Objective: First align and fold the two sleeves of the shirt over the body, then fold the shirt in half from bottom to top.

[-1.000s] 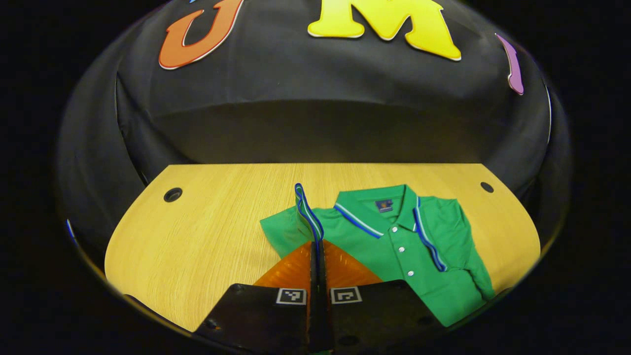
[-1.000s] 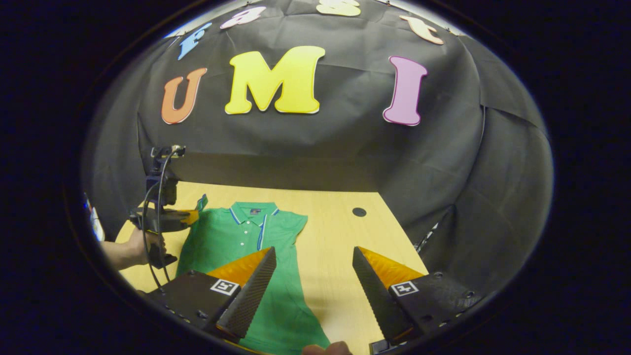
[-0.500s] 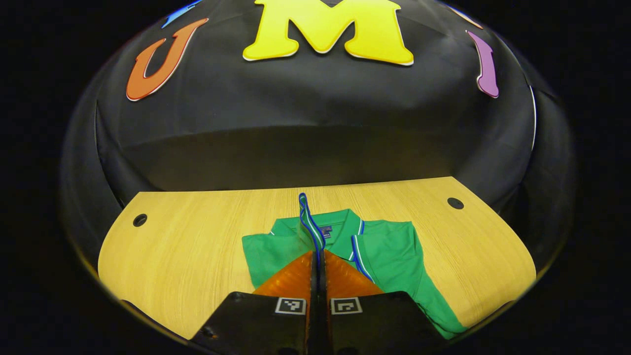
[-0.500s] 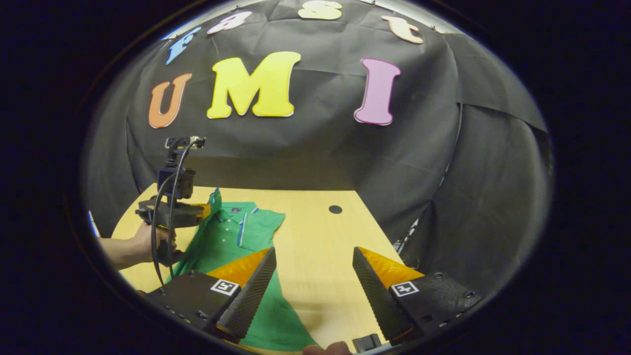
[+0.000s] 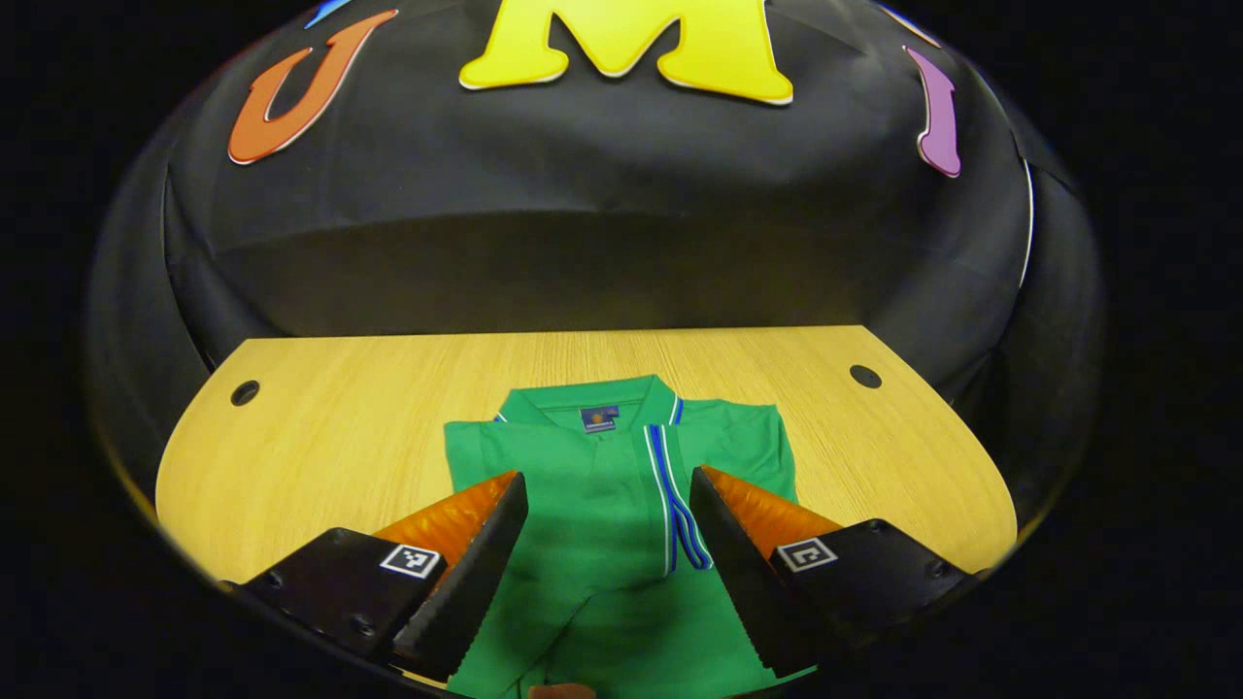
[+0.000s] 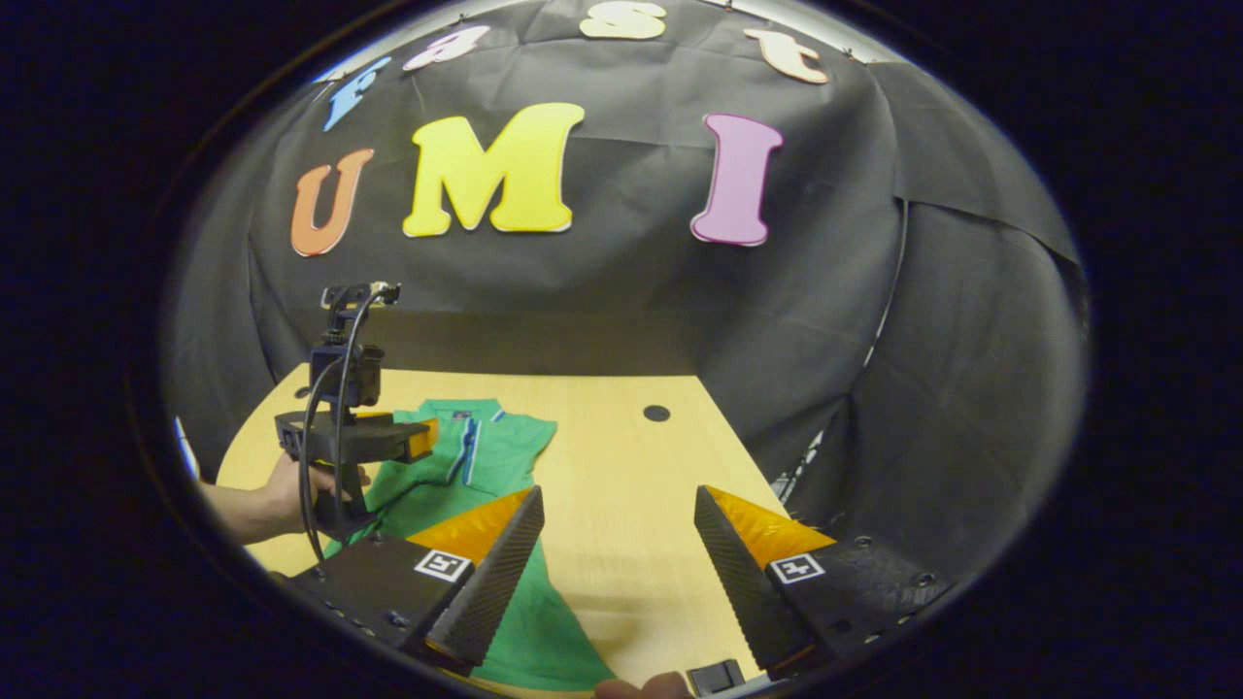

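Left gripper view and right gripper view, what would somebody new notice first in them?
The bright green polo shirt with blue-and-white trim stands out, lying on the pale wooden table with a sleeve folded over its body. In the left gripper view the left claw hangs open over the shirt. In the right gripper view the right claw is open over bare table beside the shirt, with a hand holding the left claw farther off.

Bench (image 5: 320,437): light wood-grain top, far edge straight, near corners rounded. Two round dark cable holes in the left gripper view, one near the far left corner (image 5: 245,393), one near the far right corner (image 5: 864,376). The right gripper view shows one such hole (image 6: 656,413), probably the right-hand one. Black cloth wall (image 5: 583,252) stands behind the bench, creased, wrapping round both sides.
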A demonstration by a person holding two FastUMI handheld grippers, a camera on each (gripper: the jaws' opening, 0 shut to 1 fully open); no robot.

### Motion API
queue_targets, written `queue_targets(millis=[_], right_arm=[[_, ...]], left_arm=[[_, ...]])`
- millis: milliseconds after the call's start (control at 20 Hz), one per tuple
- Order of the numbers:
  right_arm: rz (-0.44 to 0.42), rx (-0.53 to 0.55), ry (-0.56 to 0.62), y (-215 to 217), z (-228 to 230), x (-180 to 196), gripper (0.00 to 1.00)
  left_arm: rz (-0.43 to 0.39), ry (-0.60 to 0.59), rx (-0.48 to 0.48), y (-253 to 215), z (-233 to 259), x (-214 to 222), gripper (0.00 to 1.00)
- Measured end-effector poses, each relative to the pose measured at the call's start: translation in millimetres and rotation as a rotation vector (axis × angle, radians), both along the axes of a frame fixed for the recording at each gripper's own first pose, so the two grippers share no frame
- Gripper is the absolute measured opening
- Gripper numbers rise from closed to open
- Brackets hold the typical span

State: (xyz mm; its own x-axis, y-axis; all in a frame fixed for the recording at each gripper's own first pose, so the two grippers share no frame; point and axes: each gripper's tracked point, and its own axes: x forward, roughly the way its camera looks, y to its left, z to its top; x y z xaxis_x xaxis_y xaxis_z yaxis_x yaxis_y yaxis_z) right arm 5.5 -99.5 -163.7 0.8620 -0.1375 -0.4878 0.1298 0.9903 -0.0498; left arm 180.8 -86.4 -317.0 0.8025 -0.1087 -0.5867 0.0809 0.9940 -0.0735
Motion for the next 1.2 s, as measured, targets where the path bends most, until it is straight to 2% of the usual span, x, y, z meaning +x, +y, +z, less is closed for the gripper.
queue_targets(millis=[350, 550, 700, 1000, 1200], right_arm=[[0.115, 0.011, -0.054, 46.1, 13.6, 2.7, 0.95], [0.164, 0.005, -0.089, 73.6, 22.9, -11.5, 0.95], [0.167, -0.003, -0.101, 84.4, 21.5, -30.8, 0.95], [0.201, -0.018, -0.126, 91.2, 22.5, -58.6, 0.95], [0.23, -0.013, -0.114, 78.5, 14.2, -76.9, 0.96]], left_arm=[[0.07, -0.134, 0.013, 47.8, 79.8, -40.6, 1.0], [0.073, -0.228, 0.014, 64.6, 130.4, -76.9, 1.0], [0.07, -0.274, 0.002, 72.8, 158.8, -108.1, 1.0], [0.057, -0.292, 0.041, 83.4, 183.0, -173.9, 1.0], [0.057, -0.298, 0.051, 83.9, 185.8, -209.8, 1.0]])
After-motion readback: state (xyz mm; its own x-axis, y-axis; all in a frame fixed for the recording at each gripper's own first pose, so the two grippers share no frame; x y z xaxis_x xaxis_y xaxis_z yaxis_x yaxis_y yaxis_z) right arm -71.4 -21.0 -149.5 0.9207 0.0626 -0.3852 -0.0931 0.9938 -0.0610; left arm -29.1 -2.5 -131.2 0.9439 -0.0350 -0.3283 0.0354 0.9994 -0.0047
